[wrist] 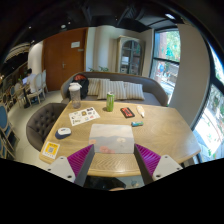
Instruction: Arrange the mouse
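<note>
Wooden and pale, a table [165,128] fills the middle of the gripper view, with a grey sofa [120,88] behind it and a round dark chair [42,120] at its near side. On the table a white box [112,137] lies just ahead of the fingers. Further back a flat printed sheet [84,115] is seen, then a tall white cup [74,94] and a green can [110,101] near the far edge. A small dark red item [127,112] and a green marker [137,123] lie beyond the box, a round tape-like disc [63,132] sits towards the chair, and a yellow card [50,150] rests at the near corner.

No mouse can be made out with certainty; the white box is the likeliest candidate for it or its holder, but that cannot be told from this view. The step in hand is judged to be the approach, with nothing yet picked up. The next move is judged to call for the target to be confirmed, then for the fingers to be lowered and centred on it before closing.

The gripper [113,160] is held wide apart, its 2 magenta pads [80,158] spread to either side of the box's near edge. Nothing is held, and no contact with the box is visible.
</note>
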`<state>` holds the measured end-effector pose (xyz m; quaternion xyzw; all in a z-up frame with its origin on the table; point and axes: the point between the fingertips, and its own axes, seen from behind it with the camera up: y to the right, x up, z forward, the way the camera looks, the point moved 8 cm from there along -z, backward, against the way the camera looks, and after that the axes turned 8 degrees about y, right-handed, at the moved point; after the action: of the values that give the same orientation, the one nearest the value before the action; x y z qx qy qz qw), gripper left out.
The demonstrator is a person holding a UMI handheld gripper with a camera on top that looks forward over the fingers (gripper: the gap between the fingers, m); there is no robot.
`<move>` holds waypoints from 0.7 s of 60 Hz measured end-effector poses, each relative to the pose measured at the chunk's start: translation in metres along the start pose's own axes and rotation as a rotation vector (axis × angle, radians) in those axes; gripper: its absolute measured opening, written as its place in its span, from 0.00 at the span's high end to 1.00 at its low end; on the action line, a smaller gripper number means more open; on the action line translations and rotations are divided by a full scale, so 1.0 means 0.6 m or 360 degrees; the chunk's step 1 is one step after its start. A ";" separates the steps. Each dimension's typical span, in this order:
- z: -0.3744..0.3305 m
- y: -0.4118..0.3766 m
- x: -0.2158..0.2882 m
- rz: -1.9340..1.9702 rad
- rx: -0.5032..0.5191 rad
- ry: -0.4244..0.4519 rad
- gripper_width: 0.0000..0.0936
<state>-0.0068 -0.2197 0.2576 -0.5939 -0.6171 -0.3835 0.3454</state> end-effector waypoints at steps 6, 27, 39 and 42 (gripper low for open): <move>0.000 0.001 0.000 -0.0003 -0.0006 0.0006 0.12; -0.001 -0.031 -0.016 -0.0043 0.0043 0.0019 0.12; 0.058 -0.110 -0.056 -0.0050 0.0155 -0.0023 0.12; 0.078 -0.137 -0.063 -0.0064 0.0196 -0.0036 0.12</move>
<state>-0.0856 -0.1963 0.1971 -0.5634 -0.6551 -0.3450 0.3666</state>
